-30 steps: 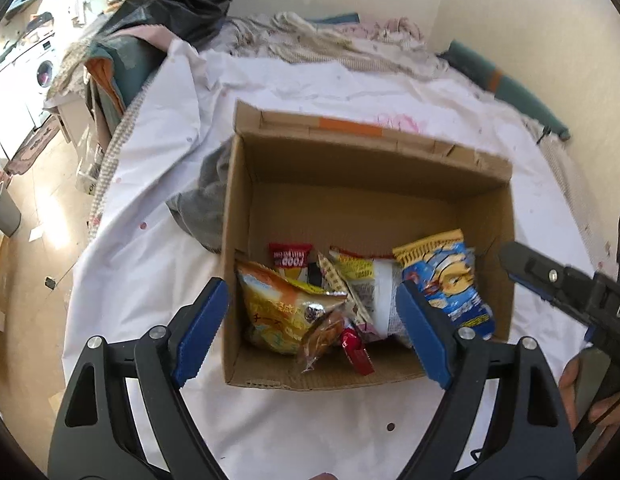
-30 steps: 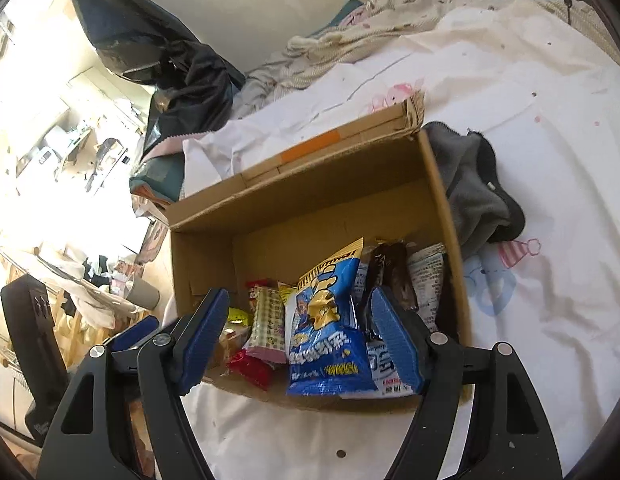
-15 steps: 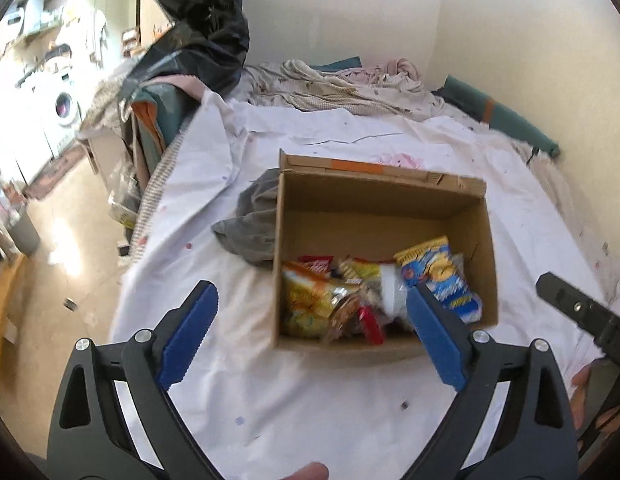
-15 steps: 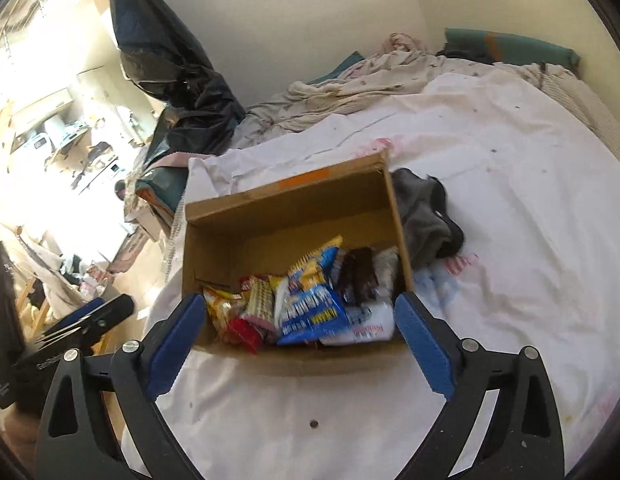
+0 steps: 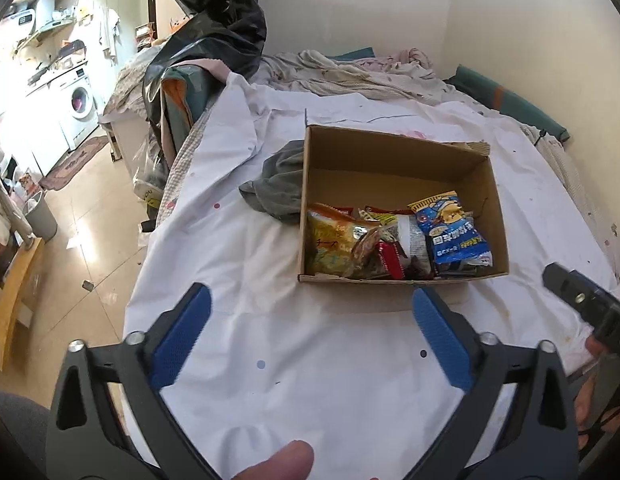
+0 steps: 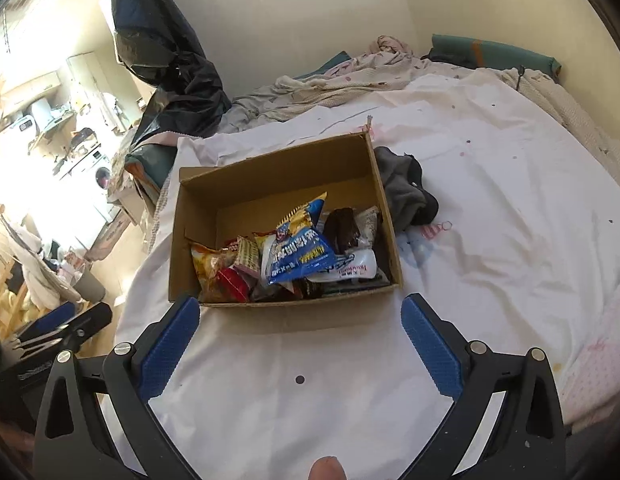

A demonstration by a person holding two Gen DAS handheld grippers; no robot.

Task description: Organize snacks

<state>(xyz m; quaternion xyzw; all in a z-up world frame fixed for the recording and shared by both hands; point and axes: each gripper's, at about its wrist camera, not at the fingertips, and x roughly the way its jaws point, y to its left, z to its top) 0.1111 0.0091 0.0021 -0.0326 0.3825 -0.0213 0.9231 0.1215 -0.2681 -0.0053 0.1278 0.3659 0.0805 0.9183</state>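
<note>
Snacks [image 6: 298,256] sit bunched at the near wall of the cardboard box [image 6: 270,172], apparently all in, so my left gripper [image 5: 310,324] and right gripper [image 6: 300,328], jaws just opened wide and empty, hang short of it.

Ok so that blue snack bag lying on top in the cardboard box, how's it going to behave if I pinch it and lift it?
The blue snack bag looks puffy and crinkled, so it is probably light and will dent under a pinch. Its glossy film may slip. It leans loosely on other packets in the cardboard box, so neighbours might shift.
</note>
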